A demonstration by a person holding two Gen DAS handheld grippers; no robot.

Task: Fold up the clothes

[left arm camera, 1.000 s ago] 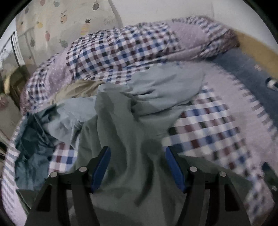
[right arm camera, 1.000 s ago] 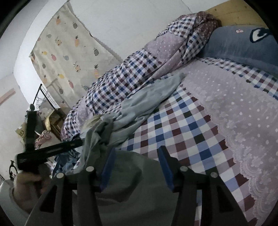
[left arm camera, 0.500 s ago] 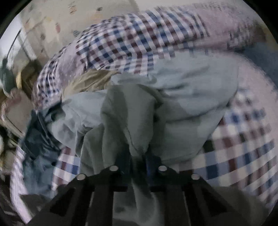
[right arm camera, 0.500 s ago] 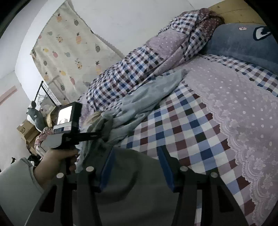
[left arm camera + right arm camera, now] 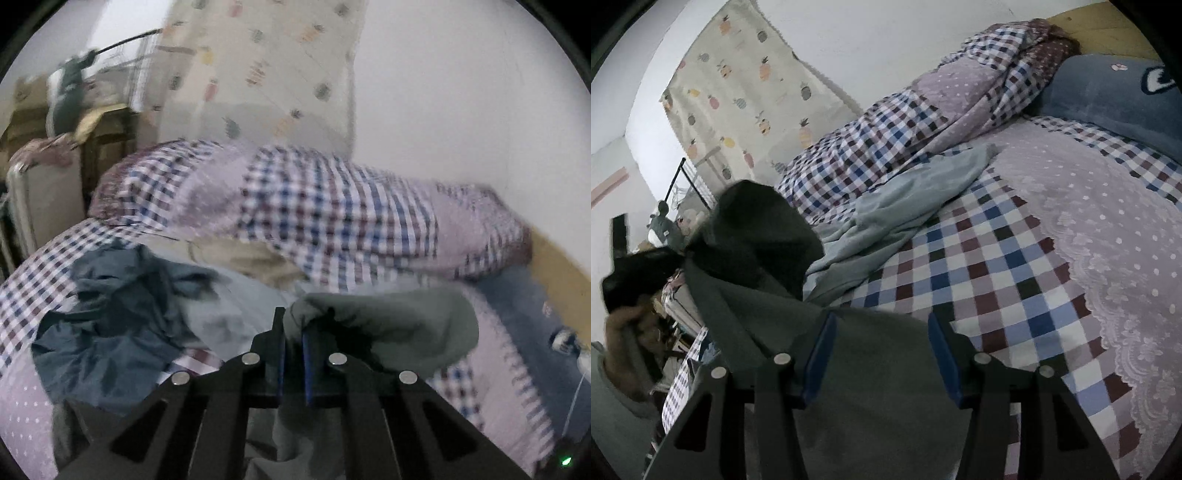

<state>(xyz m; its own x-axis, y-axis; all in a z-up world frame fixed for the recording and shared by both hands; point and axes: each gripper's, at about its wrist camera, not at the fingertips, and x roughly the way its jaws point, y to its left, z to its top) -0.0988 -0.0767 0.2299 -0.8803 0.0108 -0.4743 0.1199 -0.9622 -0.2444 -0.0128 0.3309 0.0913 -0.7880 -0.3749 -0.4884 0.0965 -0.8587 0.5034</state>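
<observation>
Closest to us, our left gripper [image 5: 293,334] has its blue-lined fingers [image 5: 279,354] pressed nearly together on a bunched fold of the grey-green garment [image 5: 399,332]. The cloth rises between the jaws, spills over to the right of the tips in a rounded hump, and also hangs down under the gripper body. In the right wrist view, the same grey-green garment [image 5: 871,373] lies across the space between the fingers of our right gripper [image 5: 882,332], which stand spread wide apart. We cannot tell whether either pad touches the fabric. Up and to the left of those fingers the garment climbs in a dark peak toward the person's hand [image 5: 624,325], which is blurred.

Just ahead of the left gripper and to its left sits a crumpled dark teal garment [image 5: 107,325], with a pale blue garment [image 5: 229,306] between it and the jaws. From the right gripper, the pale blue garment [image 5: 908,199] stretches ahead and away across the checked bedsheet [image 5: 982,266].

Beyond the clothes, a checked quilt [image 5: 332,214] lies heaped along the far side of the bed. A tan cloth [image 5: 243,258] peeks out at its near edge. To the far right of the right gripper rests a blue pillow [image 5: 1108,92]. Farthest off hangs a pineapple-print curtain [image 5: 746,85] against the wall.
</observation>
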